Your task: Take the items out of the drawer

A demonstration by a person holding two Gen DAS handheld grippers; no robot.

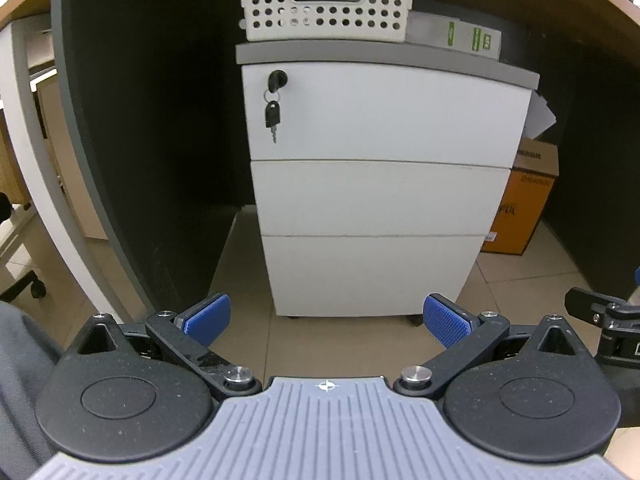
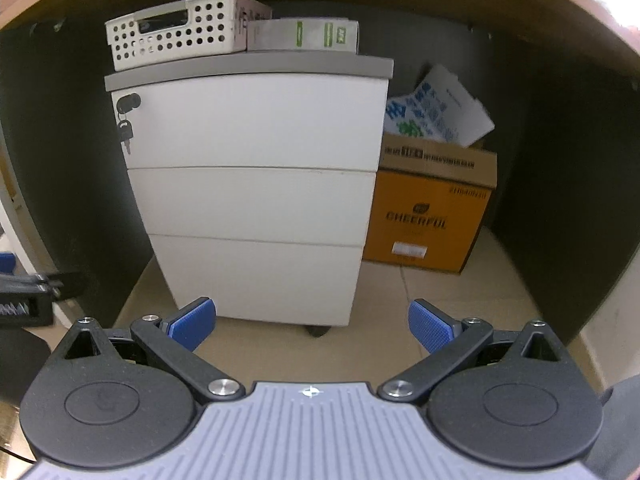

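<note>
Both empty, both spread wide: left gripper and right gripper, blue pads far apart, nothing between them. Held back from the target, no contact yet.

Straight ahead of the left gripper, slightly left of centre for the right: a white drawer cabinet on the floor beneath the counter. Three fronts, all flush and shut: top drawer, middle drawer, bottom drawer. No handles visible on any front; only thin seams between them. Contents hidden, so the items to fetch cannot be told.

High on the near-left corner of the top front, a lock with a key dangling below. Locked or not: cannot tell.

Above the cabinet, a perforated basket with a flat box beside it. Beyond the right gripper to its right, an orange carton just beside the cabinet, papers poking out of it.

Likely trouble from here:
- Pads slipping off a smooth, handle-less front, for want of a lip to hook.
- A pull against a locked drawer dragging the whole cabinet forward on its castors.
- A jolt toppling the basket off the top.
- Knocking the hanging key while reaching for the top seam.
- Bumping the underside of the counter on a high approach.
</note>
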